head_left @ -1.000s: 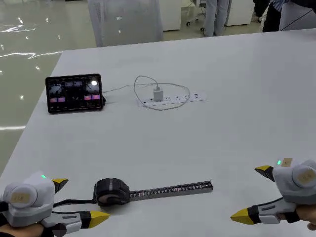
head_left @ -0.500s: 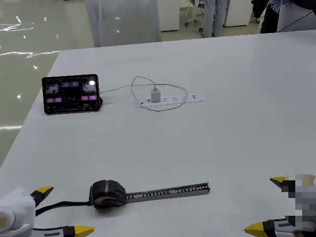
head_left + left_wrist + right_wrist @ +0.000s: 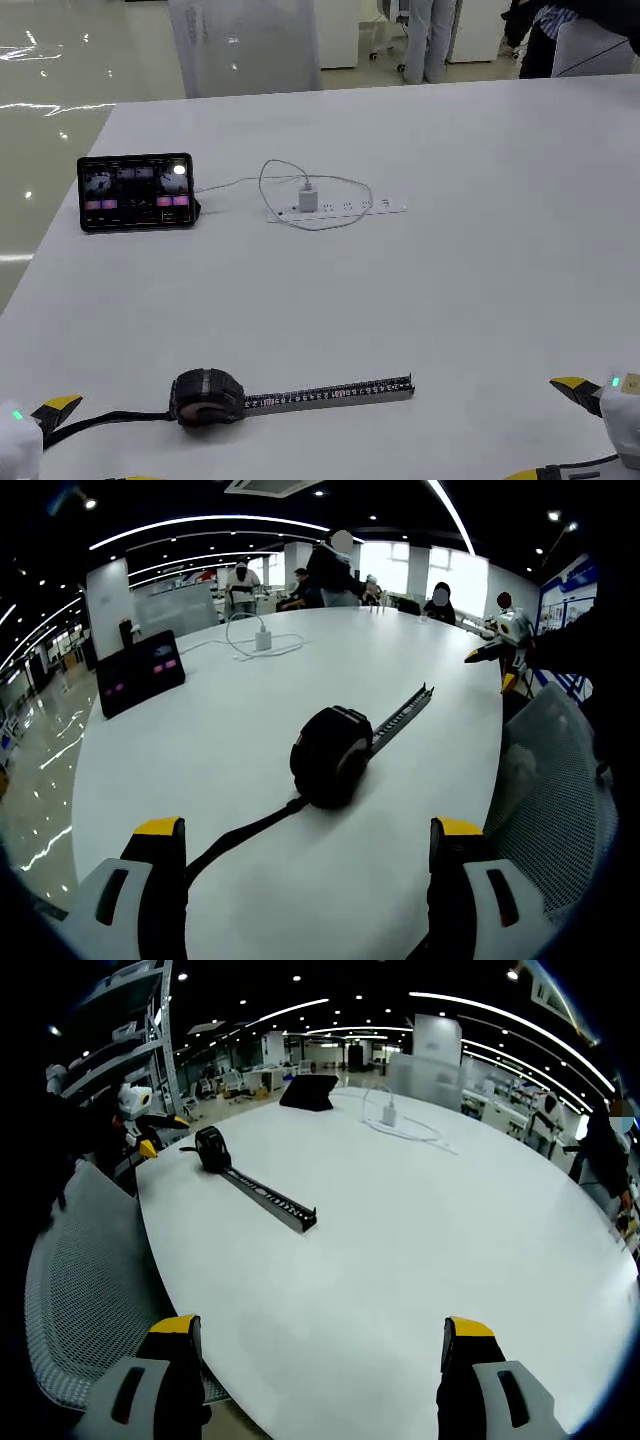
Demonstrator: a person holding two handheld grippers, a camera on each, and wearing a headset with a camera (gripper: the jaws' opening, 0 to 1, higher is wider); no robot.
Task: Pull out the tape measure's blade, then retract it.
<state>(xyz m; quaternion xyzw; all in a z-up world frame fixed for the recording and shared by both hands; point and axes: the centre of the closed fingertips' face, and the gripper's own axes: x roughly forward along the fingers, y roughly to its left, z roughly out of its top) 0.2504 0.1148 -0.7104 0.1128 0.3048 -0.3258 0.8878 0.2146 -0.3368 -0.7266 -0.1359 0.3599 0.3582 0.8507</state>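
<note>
Fingers (image 3: 160, 870) apart on left gripper (image 3: 307, 832) and right gripper (image 3: 320, 1326), tape measure (image 3: 333, 755) untouched.

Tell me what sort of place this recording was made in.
Probably a large open lab or workshop hall: a wide white table carrying a tablet and power strip, a glossy floor, and long ceiling light strips.

L tongs (image 3: 308, 830), R tongs (image 3: 321, 1327): jaws spread
</note>
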